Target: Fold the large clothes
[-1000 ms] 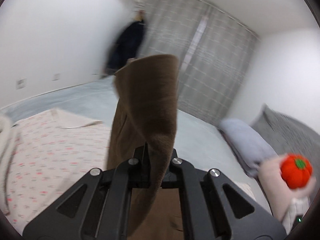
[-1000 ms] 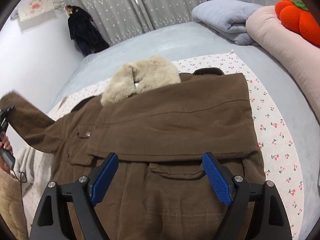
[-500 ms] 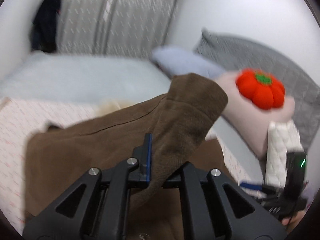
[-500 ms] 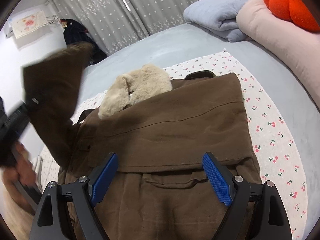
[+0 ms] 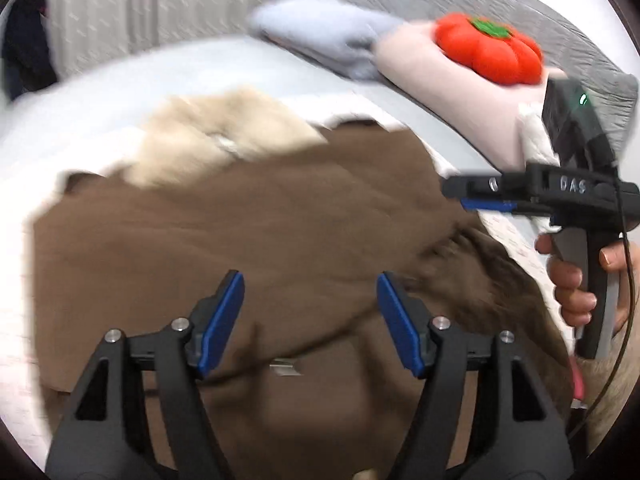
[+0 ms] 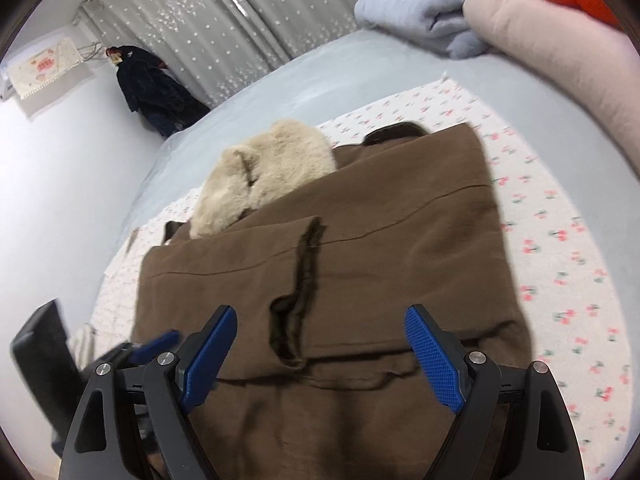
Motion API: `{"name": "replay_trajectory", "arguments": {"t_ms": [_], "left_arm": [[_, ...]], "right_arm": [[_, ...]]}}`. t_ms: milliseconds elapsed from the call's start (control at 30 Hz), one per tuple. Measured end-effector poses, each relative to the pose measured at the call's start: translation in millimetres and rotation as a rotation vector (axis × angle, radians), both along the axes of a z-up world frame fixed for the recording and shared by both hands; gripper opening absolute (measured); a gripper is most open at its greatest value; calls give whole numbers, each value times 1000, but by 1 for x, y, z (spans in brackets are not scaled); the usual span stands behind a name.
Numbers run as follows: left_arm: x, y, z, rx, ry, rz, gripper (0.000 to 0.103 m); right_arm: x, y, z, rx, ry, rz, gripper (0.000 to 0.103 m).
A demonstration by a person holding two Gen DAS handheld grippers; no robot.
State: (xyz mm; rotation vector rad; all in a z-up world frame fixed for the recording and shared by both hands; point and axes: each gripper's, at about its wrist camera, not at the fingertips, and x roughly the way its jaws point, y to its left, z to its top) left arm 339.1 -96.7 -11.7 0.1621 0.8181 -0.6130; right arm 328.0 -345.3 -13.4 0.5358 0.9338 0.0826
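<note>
A brown coat (image 6: pixel 360 264) with a cream fur collar (image 6: pixel 264 176) lies on a cherry-print sheet (image 6: pixel 560 248) on the bed. Both sleeves are folded across its front; the left sleeve's cuff (image 6: pixel 304 264) rests near the middle. The coat also fills the left wrist view (image 5: pixel 240 240), fur collar (image 5: pixel 224 140) at the top. My left gripper (image 5: pixel 310 312) is open and empty just above the coat. My right gripper (image 6: pixel 318 344) is open and empty over the coat's lower part; it also shows from the side in the left wrist view (image 5: pixel 500 196).
A grey-blue blanket (image 6: pixel 420 12), a pink pillow (image 6: pixel 560 64) and an orange pumpkin plush (image 5: pixel 488 48) lie at the head of the bed. A dark garment (image 6: pixel 156 88) hangs by the grey curtain (image 6: pixel 248 20). The left gripper's body (image 6: pixel 44 360) shows at the lower left.
My left gripper carried the brown sleeve over the coat, laid it across the front and opened. The right gripper stayed open above the coat's lower part.
</note>
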Motion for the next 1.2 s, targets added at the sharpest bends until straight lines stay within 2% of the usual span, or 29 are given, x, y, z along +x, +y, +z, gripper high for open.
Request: {"name": "replay_trajectory", "arguments": {"t_ms": [133,200,300,333,367,400,533,567,600,667,700,733,767,800,900,1000,1067,1133,1200], "left_arm": [[30,56,10,68,-68,189,71],[49,87,6,87,-75,292,71],[68,117,-9,96,-70,378,70],[73,121,-14,99,-71,392,66],[78,119,-19,102,-71,400,61],[85,121,-20,101,-71,403,59],[98,119,-29,27,-97,405,58],[102,118,-36,20,-80,408,58],[109,115,-52,36,-35,413,58],[122,107,-85,110,47,407,58],[122,103,-94,134,38,404,58],[119,102,-93,138,19,406,58],[117,101,-87,144,11,411,58],[113,101,-80,138,0,416,58],[94,103,-62,71,-32,378,58],[74,98,-59,69,-54,309,58],[71,94,-78,121,4,280,58],[74,96,-95,121,43,281,59],[75,94,-90,134,45,294,59]], "right_arm": [[38,13,-16,78,51,70,88],[63,25,-33,30,102,82,86],[89,36,-59,-57,186,58,70],[93,39,-64,-92,191,43,58],[95,43,-61,-125,168,36,20],[96,50,-54,-127,123,74,10],[82,57,-2,-216,-99,79,10],[82,55,2,-240,-114,65,10],[85,53,2,-266,-107,55,10],[95,54,-18,-323,-9,80,16],[101,56,-29,-373,54,87,19],[103,58,-41,-451,112,82,26],[98,59,-44,-505,105,73,34],[91,58,-41,-518,72,57,36],[69,57,-23,-497,-10,56,38],[48,72,-12,-458,-81,139,38],[50,83,-21,-430,-57,209,38],[55,85,-40,-449,16,220,40],[58,78,-68,-403,79,213,43]]}}
